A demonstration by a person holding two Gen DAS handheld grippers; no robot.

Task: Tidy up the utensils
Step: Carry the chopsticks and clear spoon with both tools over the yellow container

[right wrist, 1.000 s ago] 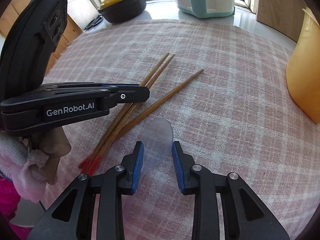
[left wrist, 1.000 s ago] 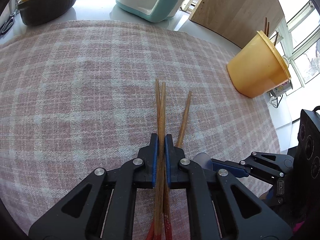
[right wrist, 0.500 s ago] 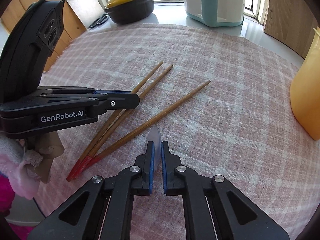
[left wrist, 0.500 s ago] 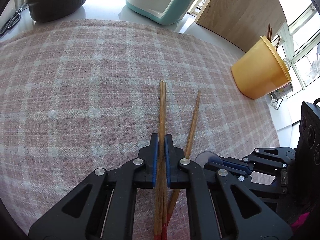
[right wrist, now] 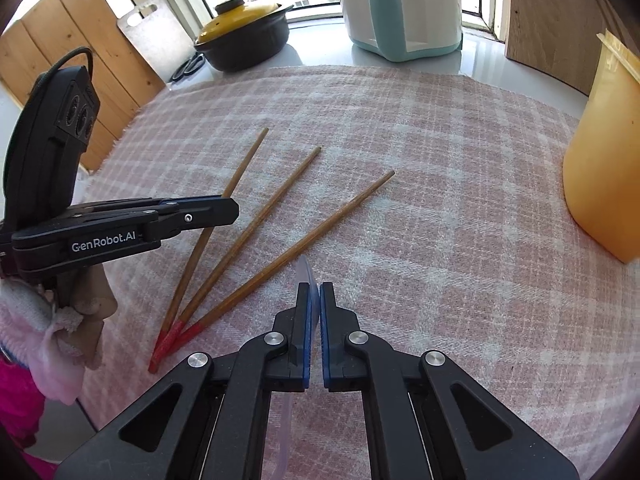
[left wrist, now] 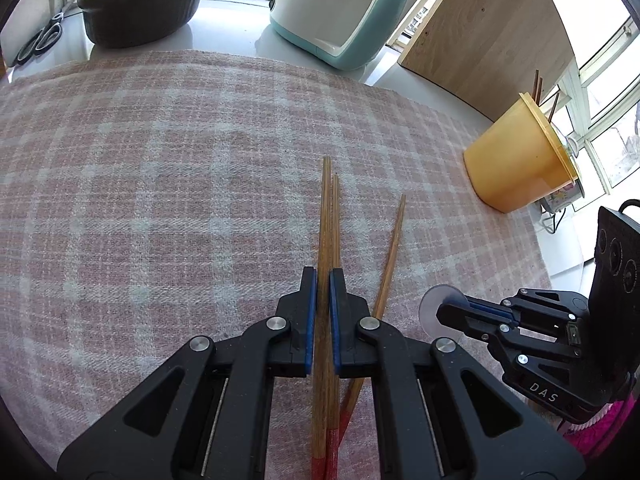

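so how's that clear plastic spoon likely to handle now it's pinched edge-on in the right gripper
The clear plastic spoon looks thin and translucent, so probably light and a bit bendy. The right gripper is shut on its narrow edge, so smooth plastic could pivot or slip. It is thin enough that a hard squeeze might crack it.

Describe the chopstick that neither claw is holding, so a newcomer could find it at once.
Start at the pink plaid cloth covering the table, with the yellow tub at its right edge. Three red-tipped wooden chopsticks fan out on the cloth. The free chopstick is the one nearest the tub, lying flat beside the clear plastic spoon. It stands apart from the other two.
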